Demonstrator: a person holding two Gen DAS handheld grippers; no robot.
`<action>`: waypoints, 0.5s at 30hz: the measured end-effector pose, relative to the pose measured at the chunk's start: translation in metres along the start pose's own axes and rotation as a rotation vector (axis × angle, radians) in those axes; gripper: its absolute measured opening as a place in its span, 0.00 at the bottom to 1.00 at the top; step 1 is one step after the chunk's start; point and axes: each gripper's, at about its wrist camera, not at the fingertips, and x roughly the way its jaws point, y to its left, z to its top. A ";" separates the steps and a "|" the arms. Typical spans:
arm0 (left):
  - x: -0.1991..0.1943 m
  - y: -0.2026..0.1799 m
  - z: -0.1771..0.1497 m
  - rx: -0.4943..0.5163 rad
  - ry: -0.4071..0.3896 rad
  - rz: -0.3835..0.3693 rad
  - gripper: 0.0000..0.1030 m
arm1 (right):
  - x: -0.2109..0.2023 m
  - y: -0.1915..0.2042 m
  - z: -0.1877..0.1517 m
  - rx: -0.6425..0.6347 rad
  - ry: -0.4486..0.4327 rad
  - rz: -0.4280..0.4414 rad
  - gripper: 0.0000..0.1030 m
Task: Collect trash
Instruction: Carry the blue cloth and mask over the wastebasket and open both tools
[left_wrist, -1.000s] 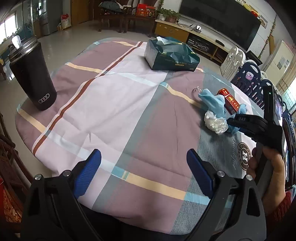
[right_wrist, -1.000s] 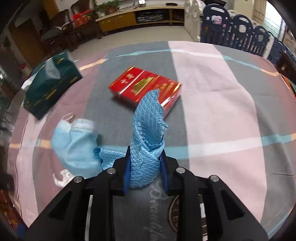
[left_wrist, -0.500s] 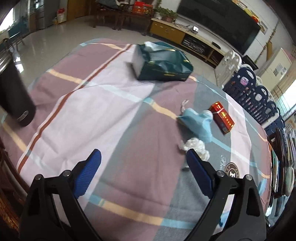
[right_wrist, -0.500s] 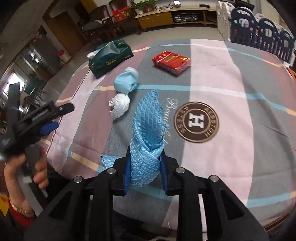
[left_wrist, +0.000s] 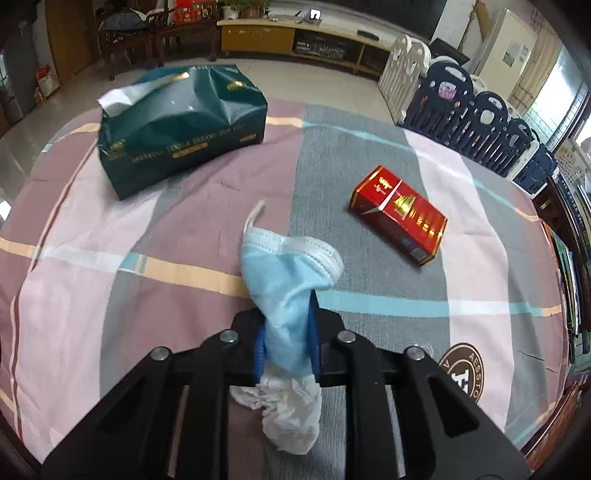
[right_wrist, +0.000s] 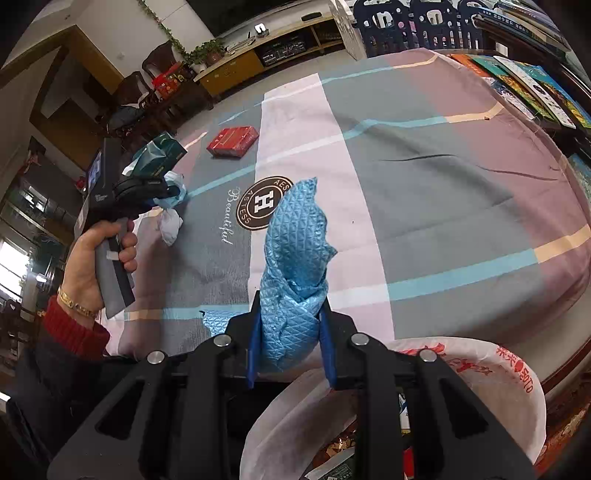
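The left gripper (left_wrist: 286, 339) has its jaws closed on a pale blue face mask (left_wrist: 288, 273), which stands up from between the blue pads with its white folded edge and an ear loop pointing away from the jaws. Directly below the jaws, under the gripper body, a crumpled white tissue (left_wrist: 291, 417) lies on the surface (left_wrist: 480, 229); whether it touches the mask cannot be told. Ahead and to the right of these jaws a red cigarette pack (left_wrist: 400, 216) lies flat, well apart from the mask. Farther ahead to the left sits a dark green tissue pack (left_wrist: 181, 129) with a white tissue sticking out of its top.

The right gripper (right_wrist: 290, 343) has its jaws clamped on a blue quilted cloth (right_wrist: 295, 258), which rises upright between the pads to a point. Just below and to the right of these jaws is the open mouth of a white plastic trash bag (right_wrist: 480, 362) with red print, beside the edge of the surface. To the left of the right jaws, the person's left hand (right_wrist: 96, 266) grips the handle of the other tool, with the mask at its tip and the white tissue beneath it.
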 end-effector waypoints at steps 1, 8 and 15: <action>-0.016 0.001 -0.005 0.004 -0.039 0.020 0.16 | -0.004 0.001 0.000 -0.003 -0.011 -0.001 0.27; -0.136 0.007 -0.067 -0.012 -0.246 0.025 0.16 | -0.030 0.019 -0.008 -0.032 -0.070 0.016 0.27; -0.180 -0.010 -0.142 0.064 -0.207 -0.058 0.16 | -0.055 0.026 -0.031 -0.067 -0.063 -0.022 0.27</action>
